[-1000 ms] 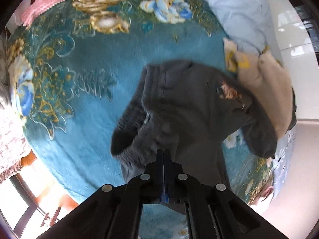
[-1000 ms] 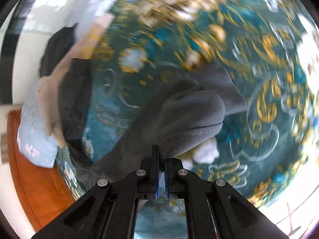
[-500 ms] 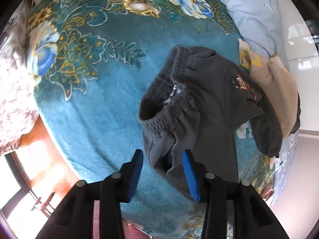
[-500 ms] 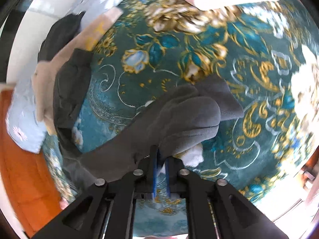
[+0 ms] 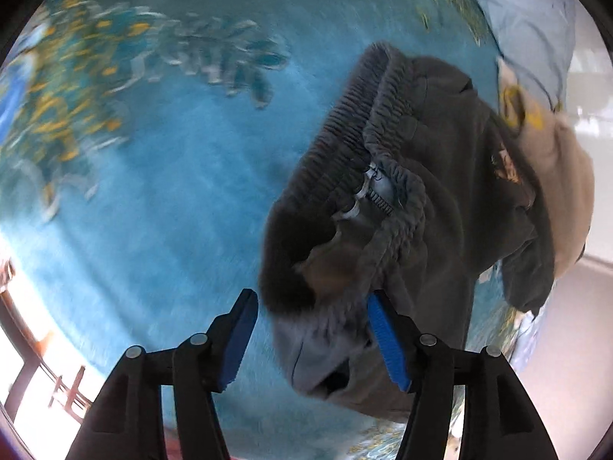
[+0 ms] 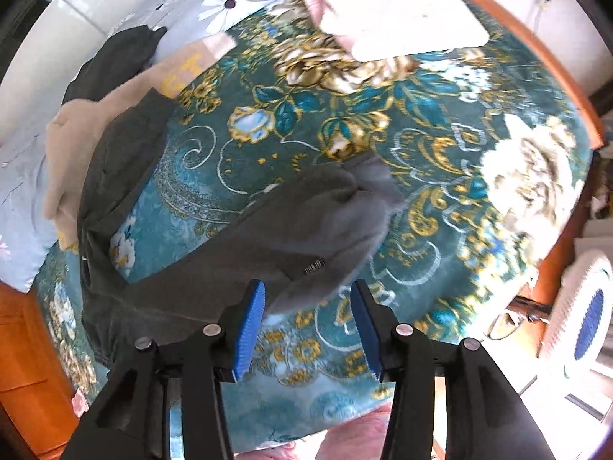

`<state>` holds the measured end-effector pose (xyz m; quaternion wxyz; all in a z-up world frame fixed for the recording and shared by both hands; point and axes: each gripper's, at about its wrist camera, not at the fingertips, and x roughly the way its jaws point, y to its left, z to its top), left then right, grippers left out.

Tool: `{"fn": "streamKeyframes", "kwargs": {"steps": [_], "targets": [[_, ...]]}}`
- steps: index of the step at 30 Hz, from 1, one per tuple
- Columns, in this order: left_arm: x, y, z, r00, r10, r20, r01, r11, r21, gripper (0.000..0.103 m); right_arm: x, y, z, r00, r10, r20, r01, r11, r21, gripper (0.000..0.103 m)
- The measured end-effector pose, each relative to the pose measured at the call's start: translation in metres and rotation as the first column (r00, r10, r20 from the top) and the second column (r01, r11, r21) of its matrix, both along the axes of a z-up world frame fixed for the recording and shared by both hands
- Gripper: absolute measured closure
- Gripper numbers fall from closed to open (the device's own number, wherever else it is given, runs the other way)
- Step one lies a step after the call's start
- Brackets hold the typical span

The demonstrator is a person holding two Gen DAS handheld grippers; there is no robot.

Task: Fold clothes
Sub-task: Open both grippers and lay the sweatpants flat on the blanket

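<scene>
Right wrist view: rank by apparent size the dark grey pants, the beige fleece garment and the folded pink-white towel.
1. Dark grey pants, largest.
2-3. Beige fleece garment and folded pink-white towel look alike; the garment is partly covered, so unranked.

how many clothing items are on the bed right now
3 that I can tell: grey pants in front of both open grippers, a beige garment beside them, and a dark garment behind it. More may be hidden.

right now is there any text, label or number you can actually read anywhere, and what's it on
None can be read.
Yellow marks on the beige garment: letter-like, too blurred to read.
Small tag on the dark grey pants: too small.
Patch on the pants: blurred, no words legible.
White labels inside the waistband: unreadable.
</scene>
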<state>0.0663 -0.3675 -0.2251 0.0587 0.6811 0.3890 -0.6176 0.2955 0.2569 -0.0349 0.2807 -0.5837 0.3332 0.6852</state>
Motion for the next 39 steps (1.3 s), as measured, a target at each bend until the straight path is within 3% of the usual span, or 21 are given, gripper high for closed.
{"fn": "streamKeyframes", "kwargs": {"steps": [1, 2, 5, 9, 12, 14, 19, 23, 27, 34, 39], "targets": [[-0.004, 0.001, -0.003, 1.000, -0.007, -0.001, 0.007, 1.000, 0.011, 0.041, 0.003, -0.007, 0.005, 1.000, -0.006, 0.000, 0.006, 1.000, 0.009, 0.055], [-0.007, 0.001, -0.005, 1.000, -0.015, 0.003, 0.015, 1.000, 0.017, 0.049, 0.005, -0.013, 0.010, 1.000, -0.012, 0.000, 0.012, 1.000, 0.018, 0.055], [-0.017, 0.001, -0.006, 0.998, -0.064, 0.025, 0.064, 0.998, 0.012, 0.079, 0.010, -0.029, 0.019, 1.000, -0.028, -0.001, 0.028, 0.999, 0.031, 0.055], [-0.031, -0.003, 0.013, 0.985, -0.173, 0.021, 0.173, 0.985, -0.001, 0.086, 0.012, -0.042, 0.025, 0.997, -0.068, -0.022, 0.068, 0.997, 0.023, 0.055], [-0.038, -0.018, 0.044, 0.970, -0.235, -0.060, 0.234, 0.972, -0.016, 0.087, 0.009, -0.049, 0.031, 0.995, -0.081, -0.063, 0.082, 0.996, 0.017, 0.055], [-0.039, -0.034, 0.055, 0.958, -0.275, -0.078, 0.269, 0.960, -0.073, 0.087, 0.006, -0.051, 0.032, 0.993, -0.082, -0.082, 0.083, 0.996, 0.011, 0.055], [-0.029, -0.072, 0.025, 0.981, -0.185, 0.055, 0.191, 0.971, -0.140, 0.087, 0.004, -0.056, 0.032, 0.990, -0.088, -0.107, 0.087, 0.996, -0.013, 0.055], [-0.031, -0.067, 0.029, 0.986, -0.159, 0.055, 0.166, 0.975, -0.148, 0.087, 0.003, -0.047, 0.032, 0.987, -0.099, -0.126, 0.096, 0.995, -0.030, 0.055], [-0.032, -0.065, 0.044, 0.992, -0.116, 0.043, 0.121, 0.984, -0.128, 0.080, -0.006, -0.030, 0.025, 0.981, -0.113, -0.157, 0.103, 0.992, -0.068, 0.055], [-0.025, -0.069, 0.110, 0.998, -0.022, -0.053, 0.013, 0.986, -0.168, 0.069, -0.049, -0.010, -0.021, 0.976, -0.091, -0.200, 0.048, 0.977, -0.207, 0.055], [-0.035, -0.023, 0.161, 0.991, 0.001, -0.134, -0.028, 0.980, -0.195, 0.061, -0.083, 0.009, -0.062, 0.960, -0.129, -0.248, 0.038, 0.939, -0.341, 0.054]]}}
